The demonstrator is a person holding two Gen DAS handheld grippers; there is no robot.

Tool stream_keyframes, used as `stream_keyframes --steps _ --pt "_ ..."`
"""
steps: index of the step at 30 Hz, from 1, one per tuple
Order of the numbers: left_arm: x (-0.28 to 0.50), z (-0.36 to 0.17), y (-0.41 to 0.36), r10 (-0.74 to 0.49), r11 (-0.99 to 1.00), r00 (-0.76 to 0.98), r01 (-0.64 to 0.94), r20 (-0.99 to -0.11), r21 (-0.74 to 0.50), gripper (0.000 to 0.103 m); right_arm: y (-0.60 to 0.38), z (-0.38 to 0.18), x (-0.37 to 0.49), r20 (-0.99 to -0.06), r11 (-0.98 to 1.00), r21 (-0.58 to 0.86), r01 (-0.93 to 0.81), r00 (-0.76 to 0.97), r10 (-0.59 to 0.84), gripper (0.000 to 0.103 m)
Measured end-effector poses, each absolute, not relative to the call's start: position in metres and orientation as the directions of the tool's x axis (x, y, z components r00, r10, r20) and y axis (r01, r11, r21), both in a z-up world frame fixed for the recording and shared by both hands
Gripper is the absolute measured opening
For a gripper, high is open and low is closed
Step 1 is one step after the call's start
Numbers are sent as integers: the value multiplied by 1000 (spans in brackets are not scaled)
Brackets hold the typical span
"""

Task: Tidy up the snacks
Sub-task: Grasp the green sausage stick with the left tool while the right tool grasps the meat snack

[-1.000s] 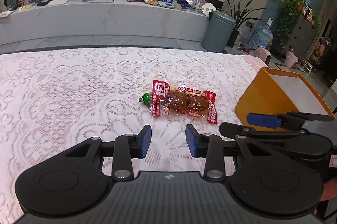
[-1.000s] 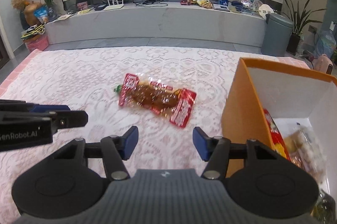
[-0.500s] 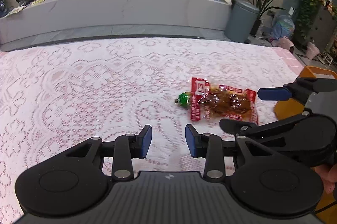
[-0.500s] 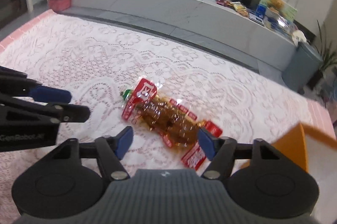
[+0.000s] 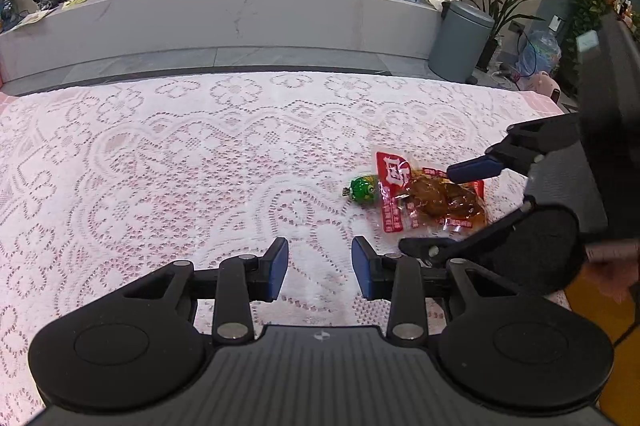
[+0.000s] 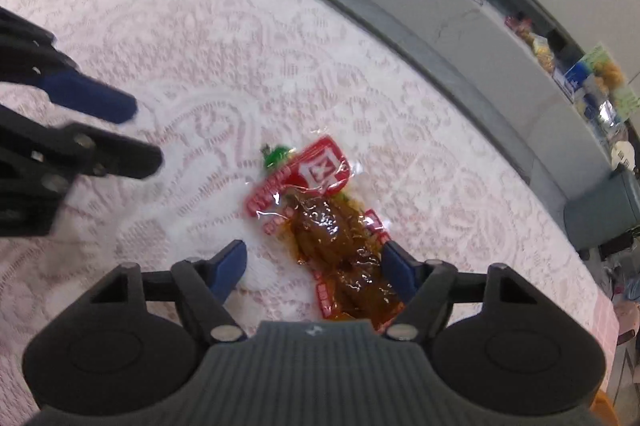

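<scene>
A clear snack packet with red ends and a brown filling lies flat on the bench, which is covered by a white lace cloth over pink. In the right wrist view the right gripper is down over the near half of the packet; its blue fingers stand either side of it, closing, the right one at the wrapper's edge and the left one clear of it with bare lace between. Whether the right finger touches the packet I cannot tell.

A small green wrapped sweet lies just beside the packet's far red end, close enough to be in the way there.

The left gripper hovers to the left of the packet, its fingers partly apart with nothing between them, only lace below. In the left wrist view the right gripper's body hides the packet's right end.

Beyond the bench's far edge run a grey floor and a long low white shelf carrying a router, cables, snack bags and a teddy bear. A grey bin and potted plants stand at the far right.
</scene>
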State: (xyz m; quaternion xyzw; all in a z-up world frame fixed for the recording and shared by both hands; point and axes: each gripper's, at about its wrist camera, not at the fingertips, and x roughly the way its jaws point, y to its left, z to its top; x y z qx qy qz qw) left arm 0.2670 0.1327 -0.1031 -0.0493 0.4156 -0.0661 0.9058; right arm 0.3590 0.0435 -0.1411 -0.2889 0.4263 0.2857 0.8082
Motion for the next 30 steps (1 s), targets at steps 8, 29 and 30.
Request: stream_keyframes --steps 8,29,30 --pt "270 -102 126 -182 983 642 117 -745 -140 41 39 -136 369 -870 705 -173 -688 442 218 58" --pt "325 -114 75 -325 849 583 526 -745 41 42 -24 -94 400 -899 891 145 -430 319 301 0" --pt "331 -117 72 -327 842 572 538 -752 43 42 -26 -94 401 -901 894 152 -422 313 301 0"
